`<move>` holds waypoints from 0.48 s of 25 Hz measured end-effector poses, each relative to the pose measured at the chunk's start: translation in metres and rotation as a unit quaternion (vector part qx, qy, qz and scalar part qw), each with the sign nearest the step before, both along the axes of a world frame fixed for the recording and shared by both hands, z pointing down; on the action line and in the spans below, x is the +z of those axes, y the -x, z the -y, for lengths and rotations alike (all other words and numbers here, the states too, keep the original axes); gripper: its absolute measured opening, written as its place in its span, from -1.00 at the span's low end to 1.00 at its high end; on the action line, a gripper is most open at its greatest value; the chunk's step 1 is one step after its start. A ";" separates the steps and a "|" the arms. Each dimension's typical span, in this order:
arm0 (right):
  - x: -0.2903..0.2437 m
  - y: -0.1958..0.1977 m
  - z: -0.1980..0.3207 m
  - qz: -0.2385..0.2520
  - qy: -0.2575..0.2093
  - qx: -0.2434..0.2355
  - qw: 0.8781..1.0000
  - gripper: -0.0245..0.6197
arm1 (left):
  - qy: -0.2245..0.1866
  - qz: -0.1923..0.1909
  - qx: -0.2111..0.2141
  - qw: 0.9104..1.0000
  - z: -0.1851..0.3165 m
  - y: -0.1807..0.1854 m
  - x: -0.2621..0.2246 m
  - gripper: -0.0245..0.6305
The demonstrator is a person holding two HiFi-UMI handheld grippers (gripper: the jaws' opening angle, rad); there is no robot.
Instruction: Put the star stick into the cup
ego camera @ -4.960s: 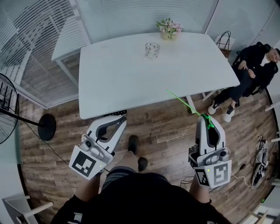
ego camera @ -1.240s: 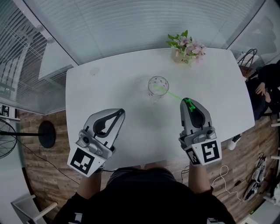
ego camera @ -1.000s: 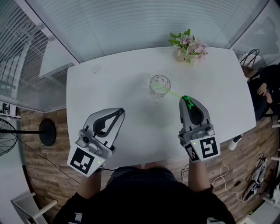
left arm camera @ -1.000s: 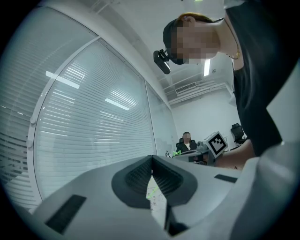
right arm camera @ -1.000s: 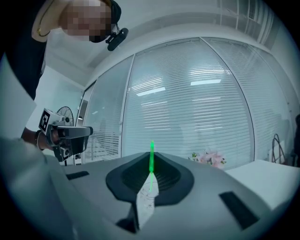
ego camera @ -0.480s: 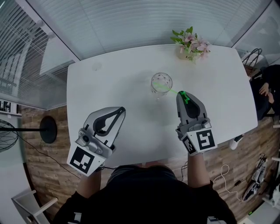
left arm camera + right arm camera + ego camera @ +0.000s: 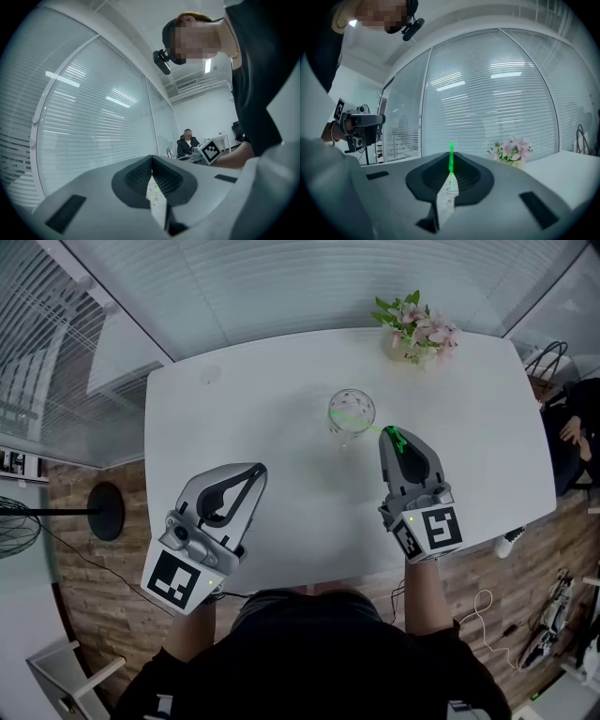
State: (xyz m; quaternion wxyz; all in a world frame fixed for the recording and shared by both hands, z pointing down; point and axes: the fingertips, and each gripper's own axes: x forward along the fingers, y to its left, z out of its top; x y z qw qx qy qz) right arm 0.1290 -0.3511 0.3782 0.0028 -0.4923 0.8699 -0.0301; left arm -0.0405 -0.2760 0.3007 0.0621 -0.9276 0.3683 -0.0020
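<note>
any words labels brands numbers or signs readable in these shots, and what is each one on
No words, brands or numbers can be read in any view.
Left gripper: the left cube marker is a black-and-white coded pattern, not letters.
Right gripper: the right cube marker is the same kind of pattern.
Black-and-white panel at the head view's left edge: too small to read.

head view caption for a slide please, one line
Right gripper holds the green stick with its far end over the cup on a white table; left gripper idle, shut.
</note>
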 end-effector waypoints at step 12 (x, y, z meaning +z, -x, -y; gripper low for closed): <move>0.008 -0.015 0.003 0.012 0.012 0.012 1.000 -0.85 | 0.000 0.001 -0.003 1.000 -0.003 0.000 0.002 -0.88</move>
